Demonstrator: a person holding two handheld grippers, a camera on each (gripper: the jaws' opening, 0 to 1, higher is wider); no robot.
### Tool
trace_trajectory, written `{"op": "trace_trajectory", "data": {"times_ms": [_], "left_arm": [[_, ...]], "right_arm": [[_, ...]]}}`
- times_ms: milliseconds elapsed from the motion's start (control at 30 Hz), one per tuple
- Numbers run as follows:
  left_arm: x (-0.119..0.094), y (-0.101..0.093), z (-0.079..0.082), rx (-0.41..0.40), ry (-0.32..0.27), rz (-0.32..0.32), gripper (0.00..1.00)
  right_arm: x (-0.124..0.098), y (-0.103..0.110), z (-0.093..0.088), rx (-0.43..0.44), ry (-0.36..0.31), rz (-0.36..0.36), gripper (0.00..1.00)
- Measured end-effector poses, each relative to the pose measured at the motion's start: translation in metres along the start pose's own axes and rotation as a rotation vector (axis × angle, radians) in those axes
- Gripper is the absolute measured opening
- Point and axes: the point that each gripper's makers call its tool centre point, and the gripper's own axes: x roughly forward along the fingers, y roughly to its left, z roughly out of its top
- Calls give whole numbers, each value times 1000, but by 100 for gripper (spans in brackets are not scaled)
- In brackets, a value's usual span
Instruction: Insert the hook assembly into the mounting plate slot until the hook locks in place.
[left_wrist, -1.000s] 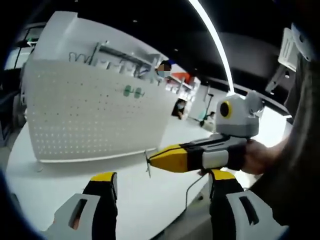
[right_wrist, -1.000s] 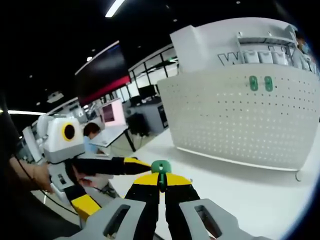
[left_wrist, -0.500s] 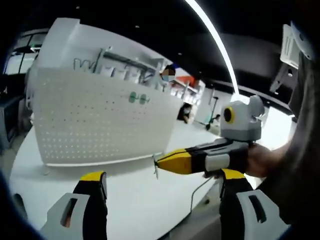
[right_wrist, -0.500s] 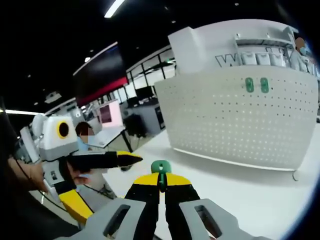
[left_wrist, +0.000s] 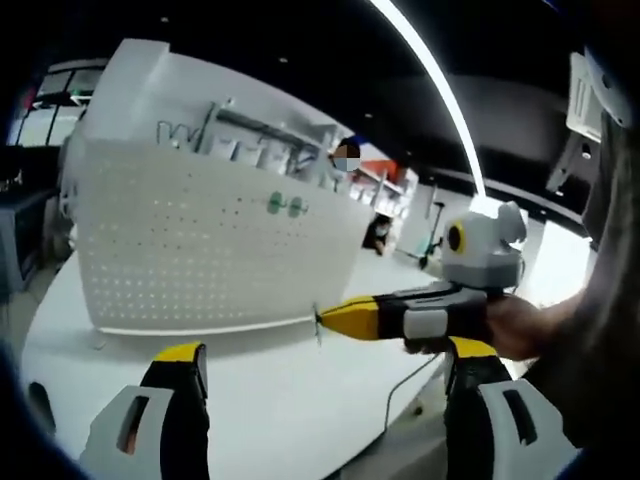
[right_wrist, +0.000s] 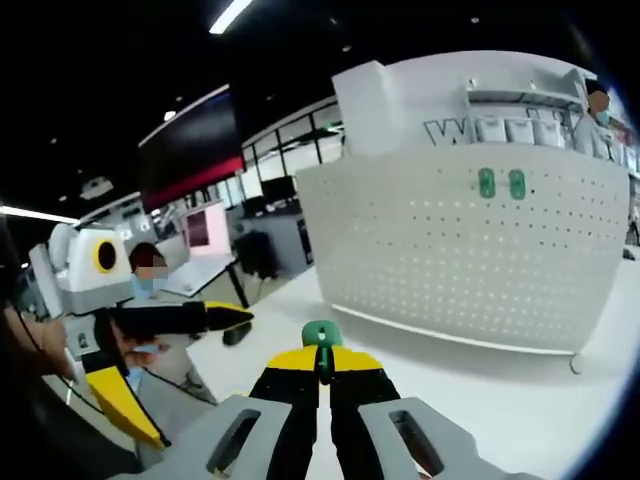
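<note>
A white pegboard mounting plate (left_wrist: 200, 250) stands upright on the white table (left_wrist: 290, 400), with two green hook bases (left_wrist: 286, 205) fixed high on it. In the right gripper view the same plate (right_wrist: 470, 250) and green bases (right_wrist: 500, 183) lie ahead. My right gripper (right_wrist: 321, 358) is shut on a small green hook assembly (right_wrist: 321, 335), held in the air well short of the plate. Seen from the left gripper view, the right gripper (left_wrist: 322, 320) comes in from the right with the hook's thin wire at its tip. My left gripper (left_wrist: 325, 375) stands wide open, holding nothing.
A person's hand (left_wrist: 520, 325) grips the right gripper's handle. One of the left gripper's fingers (right_wrist: 215, 316) reaches in from the left of the right gripper view. Behind it are desks, a seated person (right_wrist: 150, 275) and a dark screen. Bare table (right_wrist: 480, 400) lies before the plate.
Both cameras have shifted a little toward the plate. The left gripper has drawn away to the left of the right gripper. The right gripper still holds the hook.
</note>
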Motion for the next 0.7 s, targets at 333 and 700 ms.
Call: {"op": "trace_trajectory", "data": {"times_ms": [333,700], "left_arm": [[1,8,-6,-12,14,36,98],[5,23,-11,21,45,100,93]], "right_arm": [[8,-49,36,-14,-89,-135,0],[17,-92,72,-56,-166,-244,0]]}}
